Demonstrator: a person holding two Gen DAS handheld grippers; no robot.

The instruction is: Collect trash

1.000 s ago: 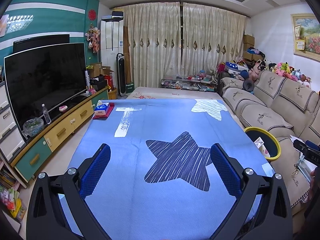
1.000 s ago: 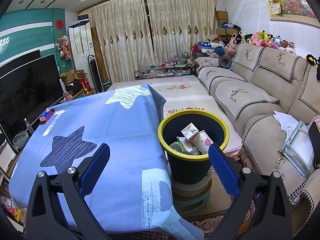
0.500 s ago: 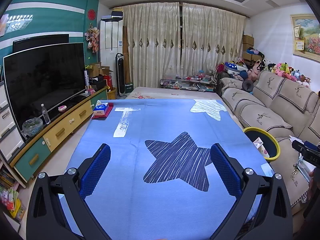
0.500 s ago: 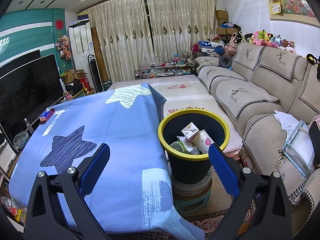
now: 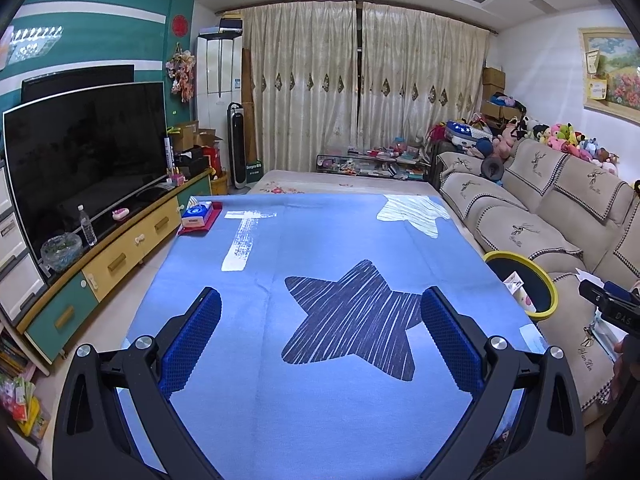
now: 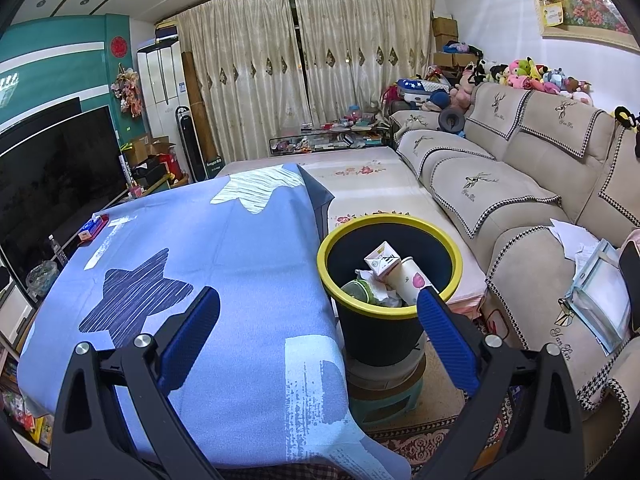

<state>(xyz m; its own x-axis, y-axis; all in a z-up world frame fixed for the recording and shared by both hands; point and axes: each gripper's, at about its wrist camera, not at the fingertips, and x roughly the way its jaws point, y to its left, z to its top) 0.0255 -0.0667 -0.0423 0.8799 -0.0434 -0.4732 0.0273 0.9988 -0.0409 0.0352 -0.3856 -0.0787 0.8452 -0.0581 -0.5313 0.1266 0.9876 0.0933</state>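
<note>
Left wrist view: left claw (image 5: 320,312) spread wide, empty, over blue star cloth (image 5: 320,240) on counter. Right wrist view: right claw (image 6: 318,312) also spread, empty; yellow-rimmed bin (image 6: 390,280) w/ trash (image 6: 386,276) inside sits just beside counter edge, by sofa (image 6: 520,184).

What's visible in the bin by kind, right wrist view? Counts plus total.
Bin contents, as far as visible:
Carton: 1
Paper cup: 1
Green cup or lid: 1
Crumpled paper: at least 1 wad; exact count is unclear
Total: at least 4; anything deeper is hidden.
</note>
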